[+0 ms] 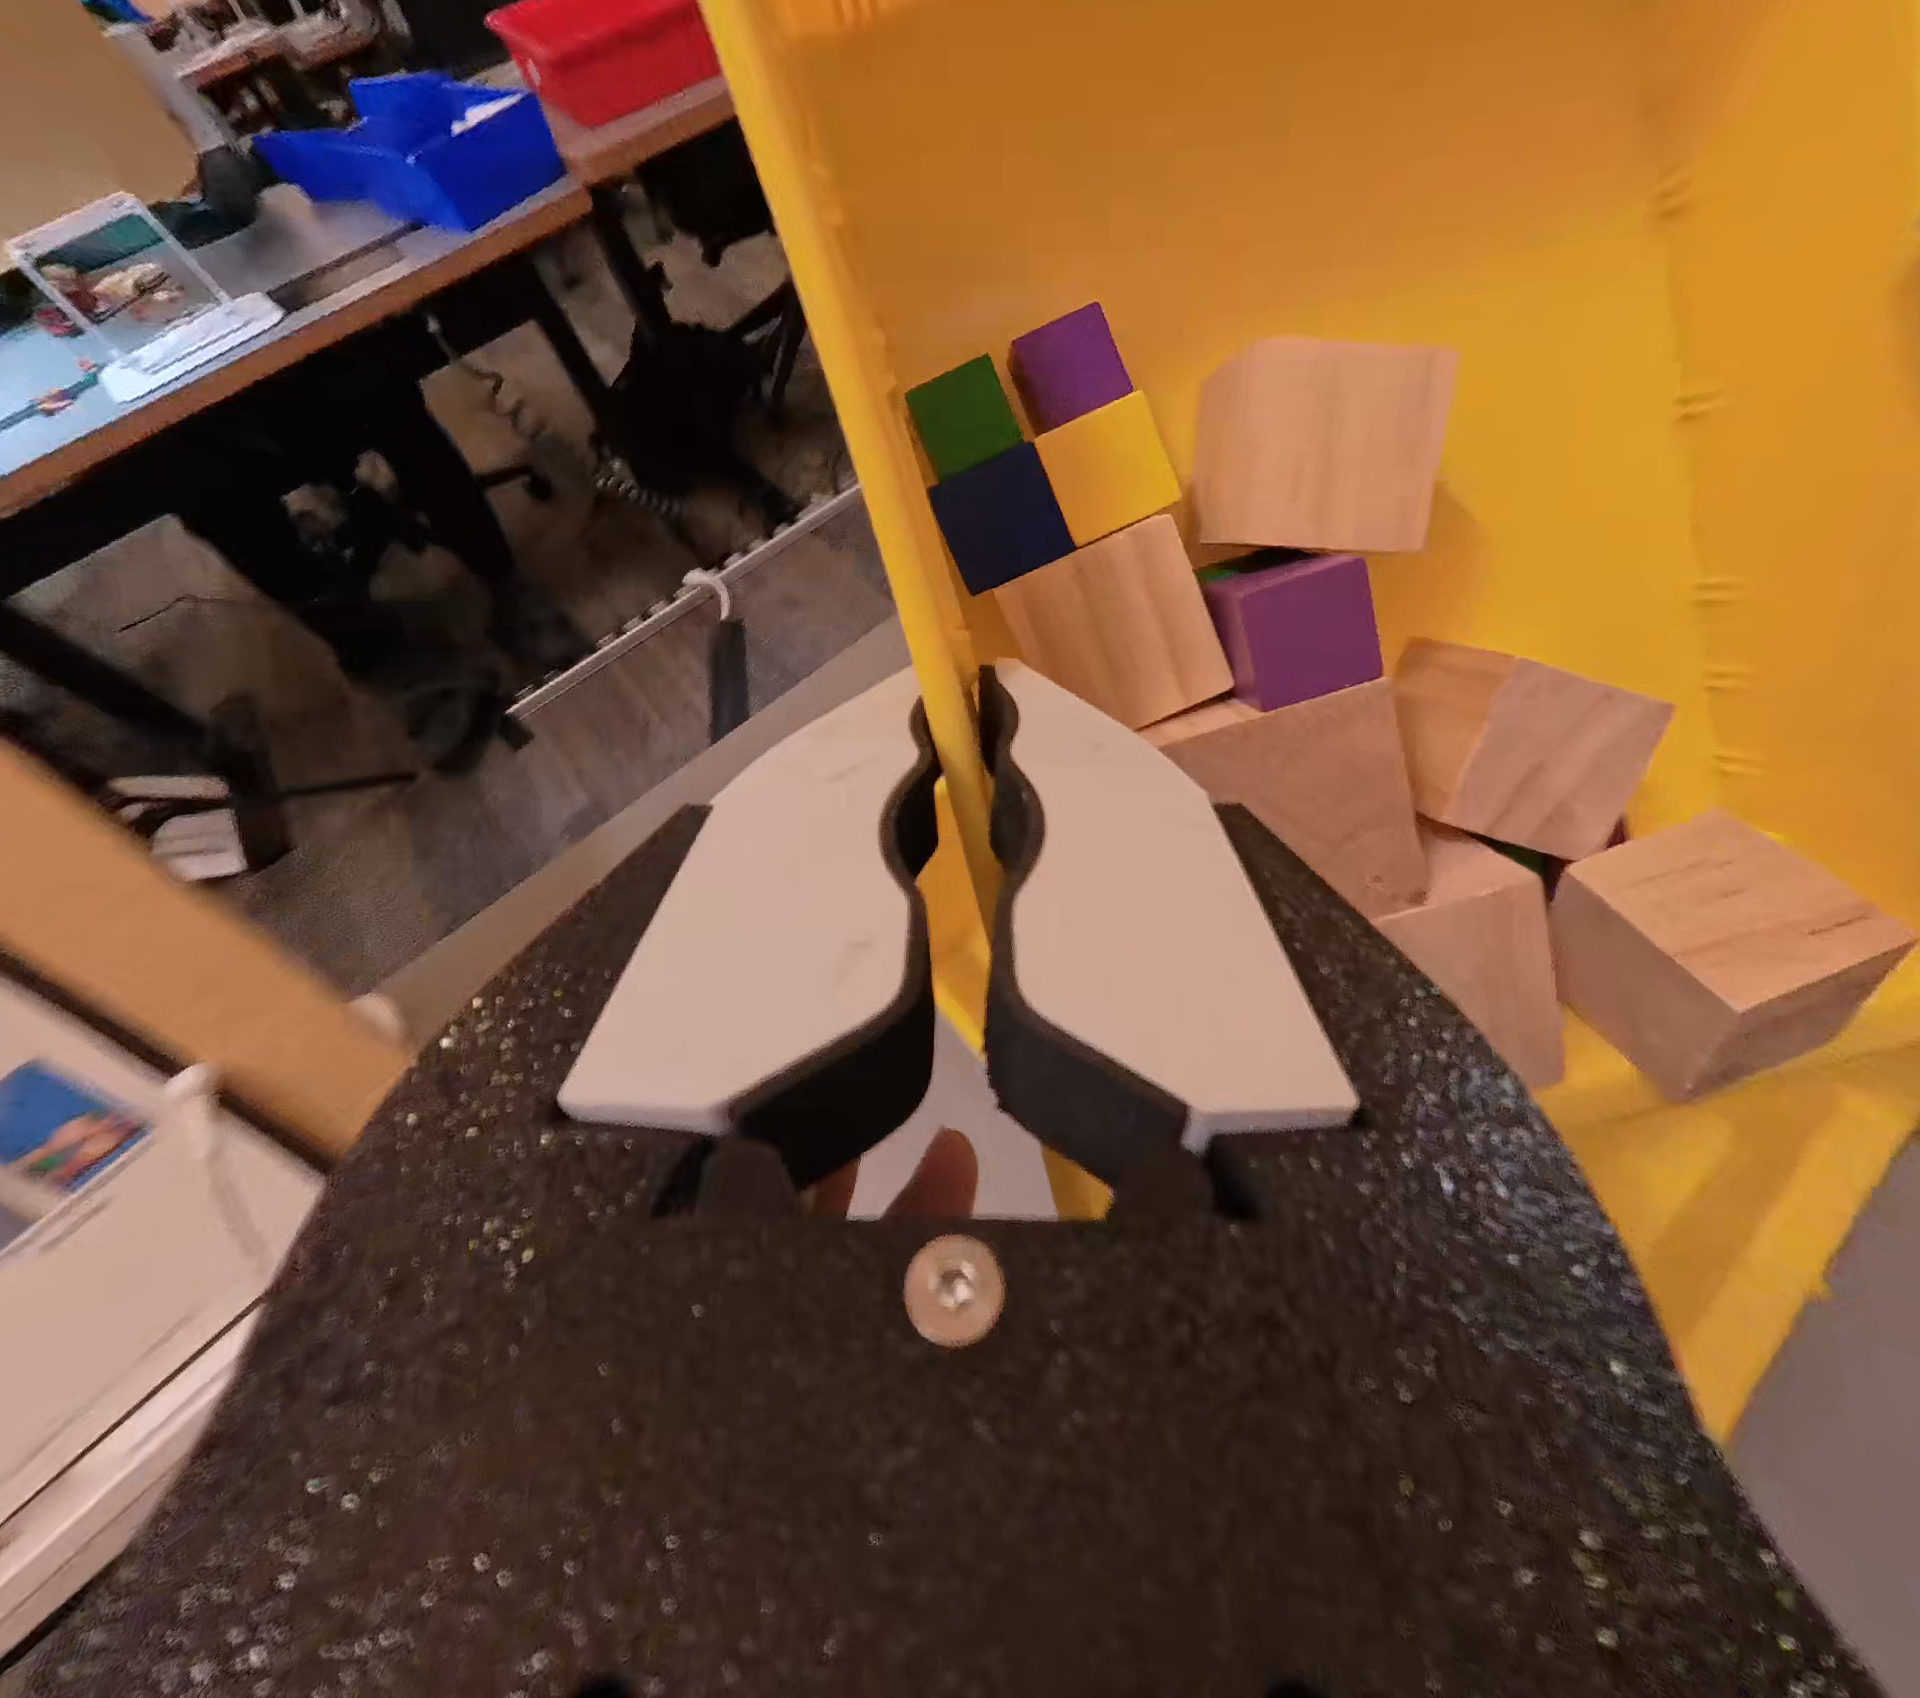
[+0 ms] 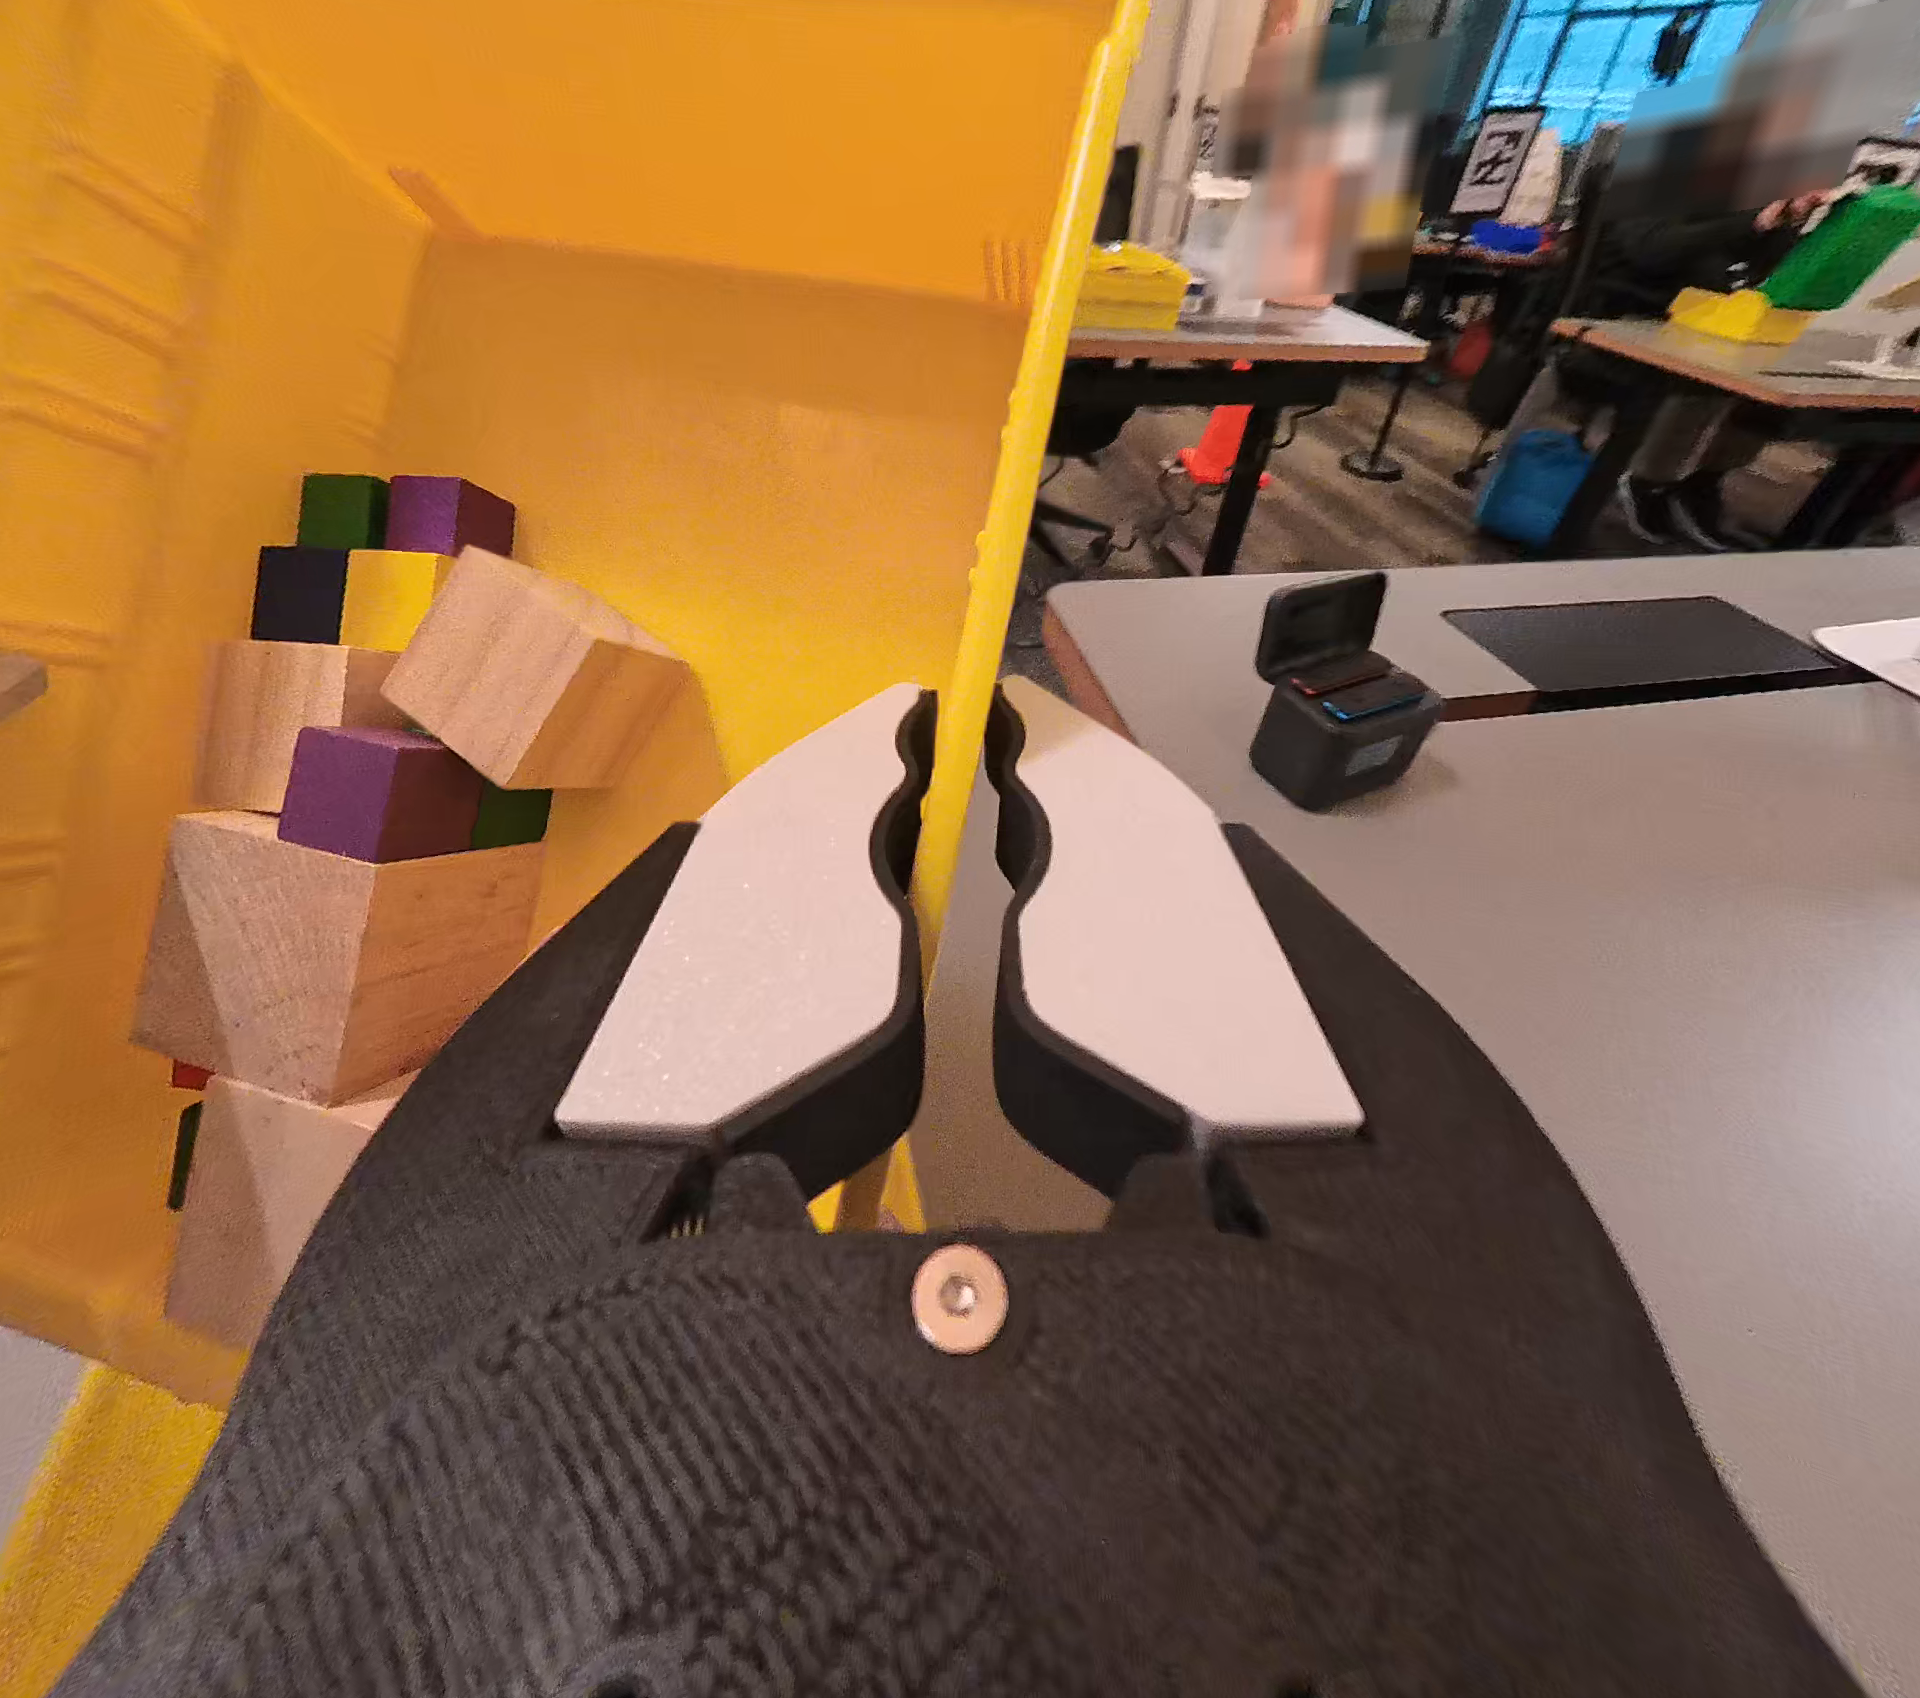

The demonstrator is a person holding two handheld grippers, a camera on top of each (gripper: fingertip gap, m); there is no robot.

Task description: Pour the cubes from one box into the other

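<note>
A yellow plastic box (image 1: 1247, 142) is held tipped, its open inside facing both cameras. My left gripper (image 1: 961, 713) is shut on the box's left rim. My right gripper (image 2: 961, 718) is shut on its right rim (image 2: 1039, 401). Several cubes lie heaped inside: plain wooden ones (image 1: 1320, 443) and smaller purple (image 1: 1299, 630), green, dark blue and yellow ones. They also show in the right wrist view, with wooden cubes (image 2: 530, 672) and a purple cube (image 2: 364, 791). The other box is not in view.
A grey table (image 2: 1558, 973) lies under the right gripper, with a small open black case (image 2: 1340, 713) and a dark mat (image 2: 1631, 640) on it. Other tables behind carry blue bins (image 1: 436, 152), a red bin (image 1: 613, 38) and yellow items (image 2: 1132, 287).
</note>
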